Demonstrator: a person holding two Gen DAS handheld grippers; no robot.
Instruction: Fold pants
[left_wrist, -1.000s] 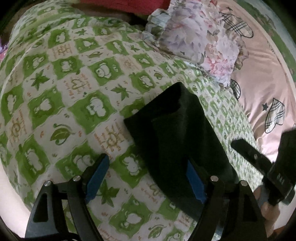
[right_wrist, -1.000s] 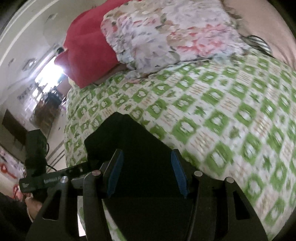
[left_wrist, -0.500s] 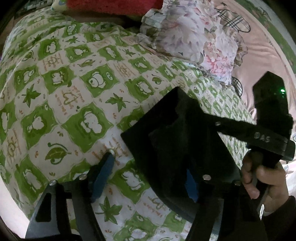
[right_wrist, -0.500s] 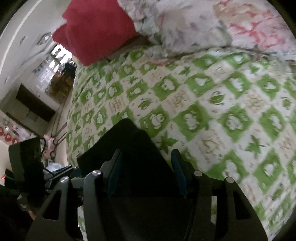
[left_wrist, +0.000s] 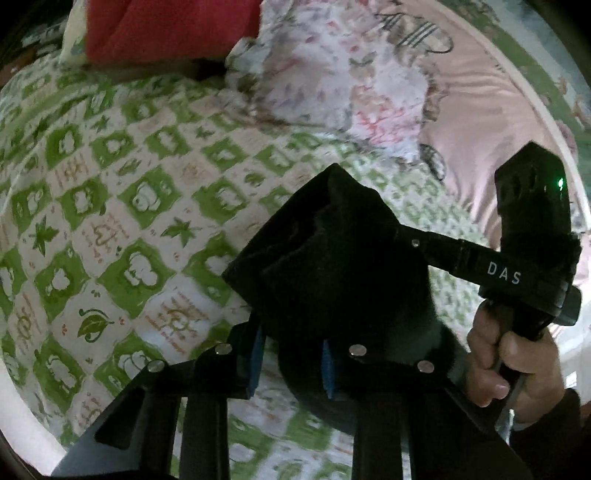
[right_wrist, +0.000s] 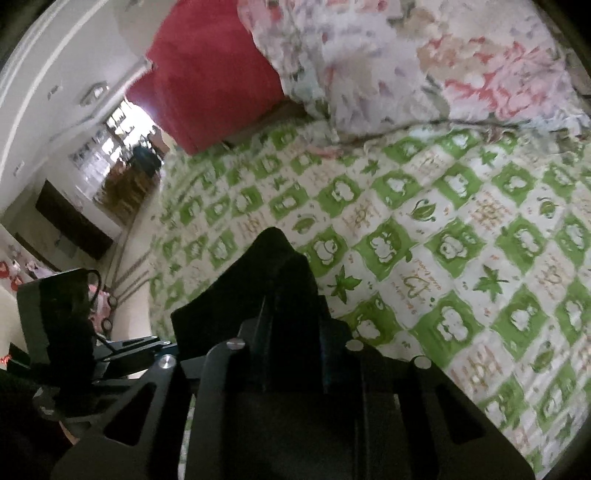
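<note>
While the black pants (left_wrist: 332, 258) lie bunched in a dark folded mass on the green-and-white patterned bedspread (left_wrist: 122, 229), both tongs have hold of them. The left gripper (left_wrist: 291, 362) has its two blue-padded fingers drawn close together, and the near edge of the cloth hangs down between them, so it is pinching the pants at their near left side. Ahead of its tips the fabric rises into a peaked fold. Off to the right of that gripper, the person's right hand (left_wrist: 513, 373) wraps the handle of the other tool, whose long black bar, marked DAS, reaches in and meets the pants at their right edge.

From the right wrist view, the right gripper (right_wrist: 291, 354) has its fingers narrowed on a raised ridge of the pants (right_wrist: 266, 288), which stands up between and just beyond the tips; the pads are mostly hidden by the dark cloth. To its left, the left tool shows low beside the bed's edge.

Farther ahead of both tongs lie a floral quilt (right_wrist: 424, 55) and a red blanket (right_wrist: 210, 70), well apart from the pants. A pink sheet (left_wrist: 491, 122) lies to the right beyond the left gripper.
</note>
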